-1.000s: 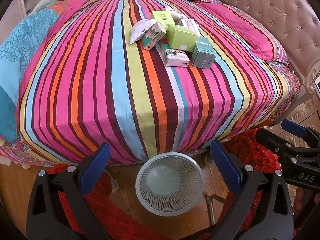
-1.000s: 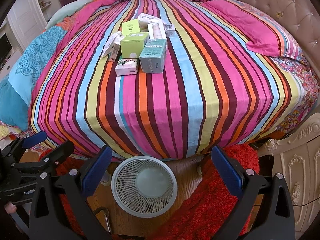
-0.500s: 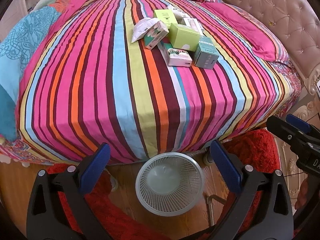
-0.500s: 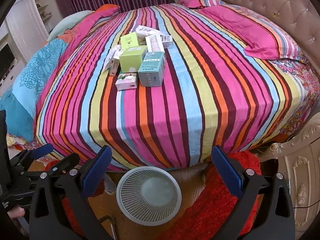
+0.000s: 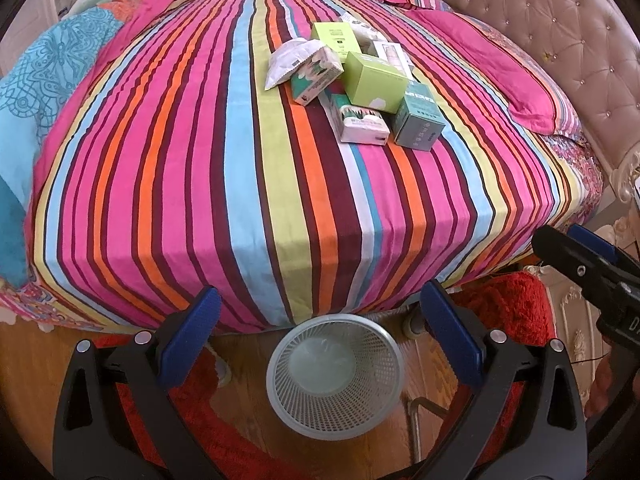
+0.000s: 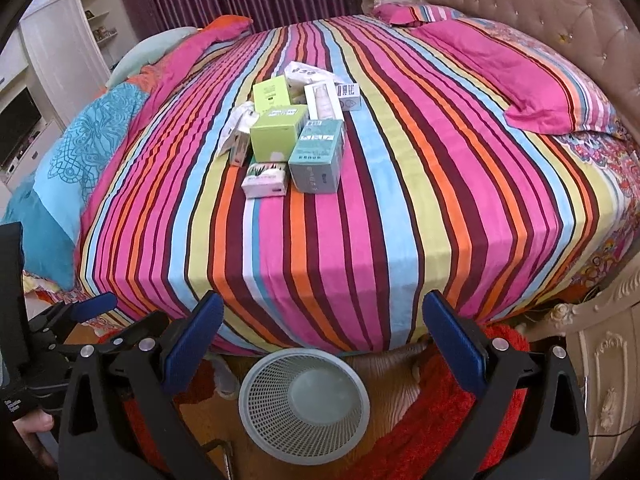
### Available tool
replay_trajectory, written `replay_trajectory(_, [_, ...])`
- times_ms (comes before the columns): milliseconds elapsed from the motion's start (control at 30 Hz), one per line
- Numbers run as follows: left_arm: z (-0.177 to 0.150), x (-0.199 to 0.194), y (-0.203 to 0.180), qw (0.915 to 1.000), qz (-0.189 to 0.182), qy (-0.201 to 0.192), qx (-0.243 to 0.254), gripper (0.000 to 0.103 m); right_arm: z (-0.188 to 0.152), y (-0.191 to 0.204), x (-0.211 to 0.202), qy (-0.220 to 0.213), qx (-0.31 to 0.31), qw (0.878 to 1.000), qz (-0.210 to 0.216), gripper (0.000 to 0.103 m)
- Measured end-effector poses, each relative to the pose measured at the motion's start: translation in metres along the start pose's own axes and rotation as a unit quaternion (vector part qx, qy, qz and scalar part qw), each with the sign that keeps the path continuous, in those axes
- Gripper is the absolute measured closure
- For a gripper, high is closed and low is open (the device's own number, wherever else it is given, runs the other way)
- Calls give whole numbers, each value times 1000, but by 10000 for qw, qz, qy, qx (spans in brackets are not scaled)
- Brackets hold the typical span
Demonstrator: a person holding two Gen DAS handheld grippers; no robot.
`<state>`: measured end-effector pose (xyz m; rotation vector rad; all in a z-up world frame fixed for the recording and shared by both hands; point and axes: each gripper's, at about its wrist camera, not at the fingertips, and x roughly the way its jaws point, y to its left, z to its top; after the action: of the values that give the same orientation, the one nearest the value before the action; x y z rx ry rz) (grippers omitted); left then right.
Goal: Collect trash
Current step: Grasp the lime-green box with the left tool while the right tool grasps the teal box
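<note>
A pile of empty boxes and wrappers lies on the striped bed: a lime-green box [image 5: 374, 82] [image 6: 278, 138], a teal box [image 5: 418, 122] [image 6: 318, 156], a small white-pink box [image 5: 362, 124] [image 6: 266, 180] and a white wrapper [image 5: 286, 62]. A white mesh waste basket [image 5: 336, 376] [image 6: 304, 404] stands on the floor at the foot of the bed. My left gripper [image 5: 320, 340] is open and empty above the basket. My right gripper [image 6: 322, 344] is open and empty, also near the basket, well short of the pile.
The striped bedspread [image 5: 200, 160] covers the bed. A pink pillow [image 6: 540, 80] and padded headboard [image 6: 560, 12] are at the right. A blue cushion [image 6: 80, 152] lies at the left. A red rug [image 6: 440, 420] and a cream cabinet [image 6: 600, 380] are by the basket.
Both grippers have risen and tilted up toward the bed, so the pile shows lower and larger. Both stay open and empty.
</note>
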<state>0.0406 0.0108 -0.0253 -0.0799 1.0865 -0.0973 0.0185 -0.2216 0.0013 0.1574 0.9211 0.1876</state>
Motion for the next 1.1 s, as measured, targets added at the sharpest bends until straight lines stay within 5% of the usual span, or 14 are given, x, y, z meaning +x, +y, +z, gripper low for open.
replay_trajectory(533, [19, 26, 12, 9996, -105, 69, -254, 6, 18, 2, 25, -100, -171, 9998, -37, 8])
replay_trajectory(1100, [96, 54, 30, 9974, -67, -404, -599, 6, 71, 4, 86, -399, -228, 9986, -270, 9])
